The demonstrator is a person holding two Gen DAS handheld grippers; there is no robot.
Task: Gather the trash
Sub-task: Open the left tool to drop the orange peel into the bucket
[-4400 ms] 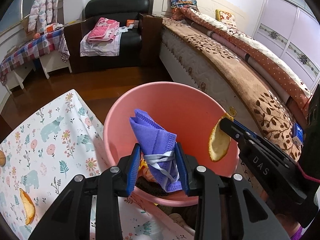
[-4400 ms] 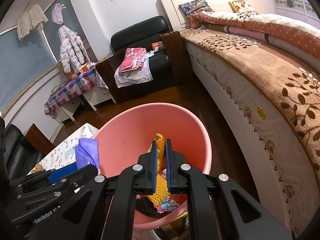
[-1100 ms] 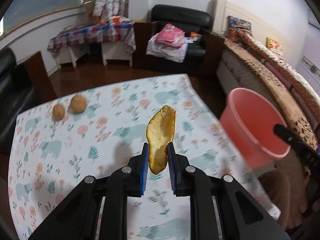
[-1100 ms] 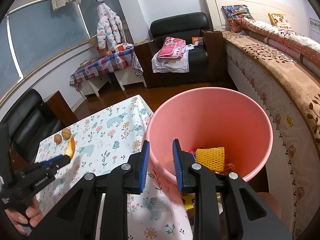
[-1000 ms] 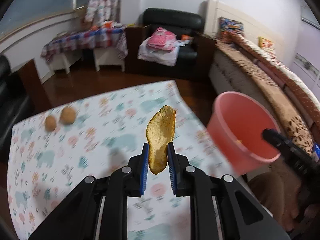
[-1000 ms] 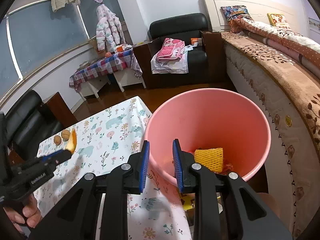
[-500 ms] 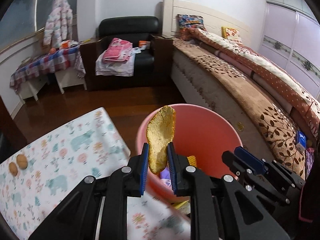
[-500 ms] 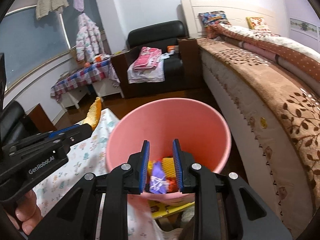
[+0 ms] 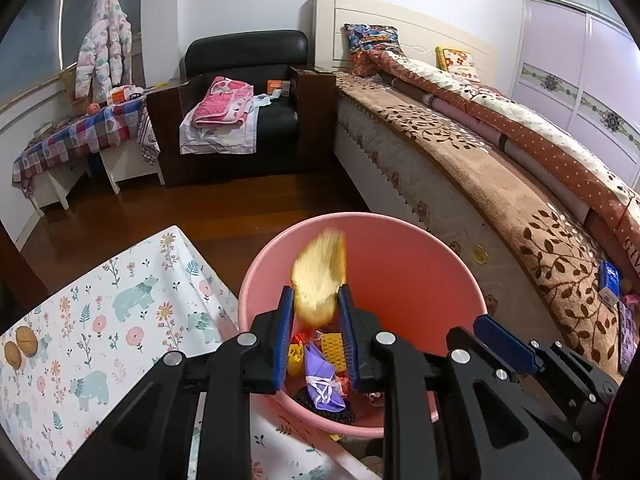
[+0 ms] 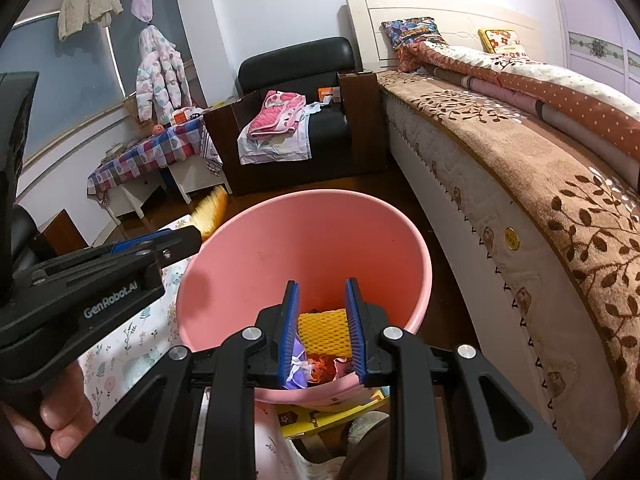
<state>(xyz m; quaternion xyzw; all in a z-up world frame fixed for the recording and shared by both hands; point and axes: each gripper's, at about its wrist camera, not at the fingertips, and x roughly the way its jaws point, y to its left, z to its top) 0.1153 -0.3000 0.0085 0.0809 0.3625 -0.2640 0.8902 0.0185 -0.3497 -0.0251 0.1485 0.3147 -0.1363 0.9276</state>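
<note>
Left wrist view: orange peel (image 9: 318, 278), yellow, motion-blurred, sits between your left gripper (image 9: 316, 308) pads over pink bucket (image 9: 432, 264); jaws just opening, peel loose. Floral tablecloth (image 9: 120, 320) alongside holds two walnuts (image 9: 18, 346). Bucket contains yellow foam net (image 10: 324, 330), purple mask (image 9: 322, 376). Right gripper (image 10: 322, 320) narrow, empty.

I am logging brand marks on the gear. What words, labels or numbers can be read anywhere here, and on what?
"GenRobot.AI": white print on the side of the left gripper, in the right wrist view.
"GIV...": cut-off letters on the bedding, left wrist view.
Orange box on the armchair: print too small to read.
</note>
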